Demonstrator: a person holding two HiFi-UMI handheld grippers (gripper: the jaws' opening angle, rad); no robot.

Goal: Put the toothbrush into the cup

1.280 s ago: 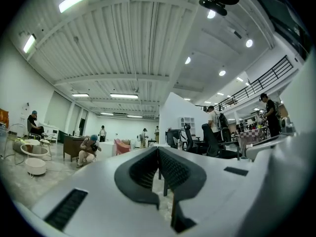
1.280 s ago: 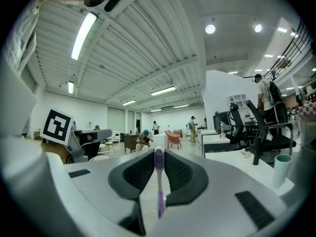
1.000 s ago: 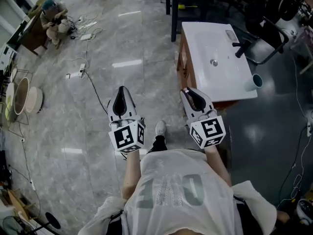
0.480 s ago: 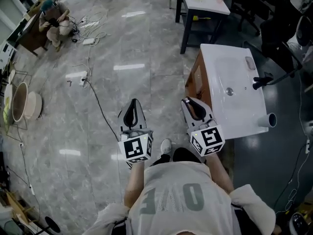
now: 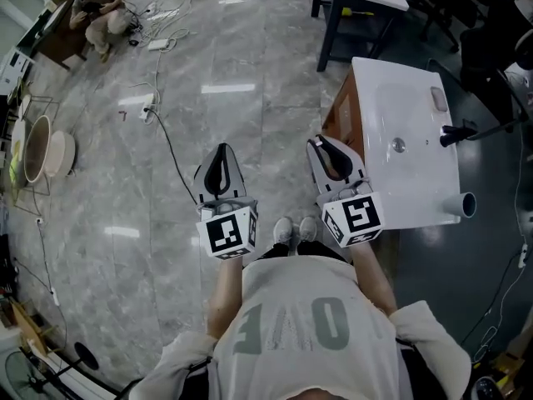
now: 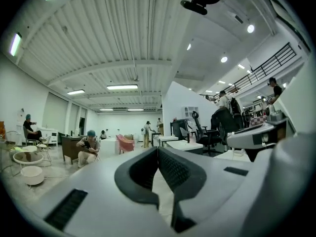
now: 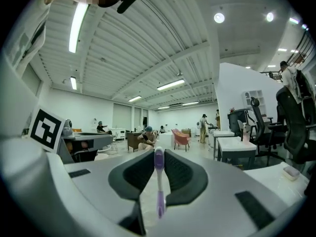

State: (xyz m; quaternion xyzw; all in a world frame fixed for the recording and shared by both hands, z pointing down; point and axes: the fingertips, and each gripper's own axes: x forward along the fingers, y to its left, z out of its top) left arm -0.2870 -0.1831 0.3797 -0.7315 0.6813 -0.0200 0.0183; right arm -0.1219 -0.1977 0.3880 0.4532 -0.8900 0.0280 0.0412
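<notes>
A purple and white toothbrush [image 7: 158, 181] stands upright between the jaws of my right gripper [image 7: 158, 154], which is shut on it. In the head view the right gripper [image 5: 321, 142] hovers just left of the white sink counter [image 5: 416, 182]. A pale blue cup [image 5: 463, 204] lies on its side at the counter's near right corner, its mouth facing right. My left gripper [image 5: 221, 151] hangs over the marble floor to the left, jaws shut with nothing between them [image 6: 157, 149]. I cannot make out the toothbrush in the head view.
A black faucet [image 5: 454, 132] and a small grey soap dish [image 5: 439, 99] sit on the counter. A dark table [image 5: 362, 2] stands beyond it. A cable and power strip [image 5: 148, 113] trail over the floor; round bowls [image 5: 42, 157] sit far left.
The view has shifted, so the sink counter now lies closer beside my right gripper. Both grippers stay shut and keep their spacing; the toothbrush remains held.
</notes>
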